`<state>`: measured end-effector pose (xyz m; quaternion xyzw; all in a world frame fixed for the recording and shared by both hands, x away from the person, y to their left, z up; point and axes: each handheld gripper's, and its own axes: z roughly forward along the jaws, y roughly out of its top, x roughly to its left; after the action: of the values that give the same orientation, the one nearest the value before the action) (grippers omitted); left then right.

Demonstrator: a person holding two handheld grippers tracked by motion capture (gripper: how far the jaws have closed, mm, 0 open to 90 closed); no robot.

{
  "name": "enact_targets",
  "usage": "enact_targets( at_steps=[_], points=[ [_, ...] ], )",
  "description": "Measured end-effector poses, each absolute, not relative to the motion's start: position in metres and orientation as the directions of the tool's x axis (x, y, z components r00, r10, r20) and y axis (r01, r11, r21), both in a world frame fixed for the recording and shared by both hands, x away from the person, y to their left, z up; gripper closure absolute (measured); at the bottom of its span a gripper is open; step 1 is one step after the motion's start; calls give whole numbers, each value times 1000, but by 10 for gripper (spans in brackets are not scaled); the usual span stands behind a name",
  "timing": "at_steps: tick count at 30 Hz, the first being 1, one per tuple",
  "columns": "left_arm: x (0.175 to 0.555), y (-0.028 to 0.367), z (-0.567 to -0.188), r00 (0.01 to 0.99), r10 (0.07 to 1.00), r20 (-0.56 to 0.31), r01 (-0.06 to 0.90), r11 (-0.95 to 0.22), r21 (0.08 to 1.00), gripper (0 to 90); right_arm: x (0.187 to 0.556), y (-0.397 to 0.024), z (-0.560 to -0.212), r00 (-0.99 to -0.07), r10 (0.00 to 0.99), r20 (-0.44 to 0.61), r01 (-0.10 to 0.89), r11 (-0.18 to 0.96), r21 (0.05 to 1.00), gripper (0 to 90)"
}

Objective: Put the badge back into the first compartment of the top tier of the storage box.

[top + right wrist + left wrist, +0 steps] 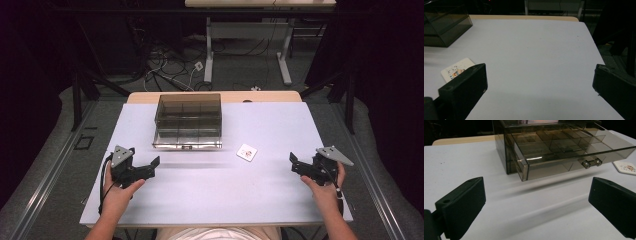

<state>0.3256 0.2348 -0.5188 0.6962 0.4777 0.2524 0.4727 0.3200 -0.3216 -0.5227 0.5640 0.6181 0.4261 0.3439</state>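
Near the back of the white bench [210,200], a smoky see-through box [188,119] with its drawer [564,152] pulled out toward the person, divided into compartments, two small knobs on its front. Just right of the drawer front, flat on the bench and apart from it, a small white card [247,152] with a coloured picture. Left tool [150,167] held low at the left, jaws wide apart and empty, facing the drawer; right tool [296,165] at the right edge, jaws likewise spread with nothing between, card just beyond its left jaw.
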Motion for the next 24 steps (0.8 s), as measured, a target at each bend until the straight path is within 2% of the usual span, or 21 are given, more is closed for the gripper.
enact_targets(
  at_steps=[9, 20, 24],
  points=[
    [319, 223, -517, 442, 893, -86, 415, -118, 902, 11, 318, -318, -525, -159, 986, 51, 413, 20, 910, 0],
    [311, 201, -516, 485, 865, -127, 416, -101, 904, 10, 316, -309, -525, -210, 977, 28, 407, 62, 911, 0],
    [312, 194, -517, 503, 857, -115, 415, -123, 902, 10, 317, -307, -526, -225, 974, 25, 403, 70, 913, 0]
  ],
)
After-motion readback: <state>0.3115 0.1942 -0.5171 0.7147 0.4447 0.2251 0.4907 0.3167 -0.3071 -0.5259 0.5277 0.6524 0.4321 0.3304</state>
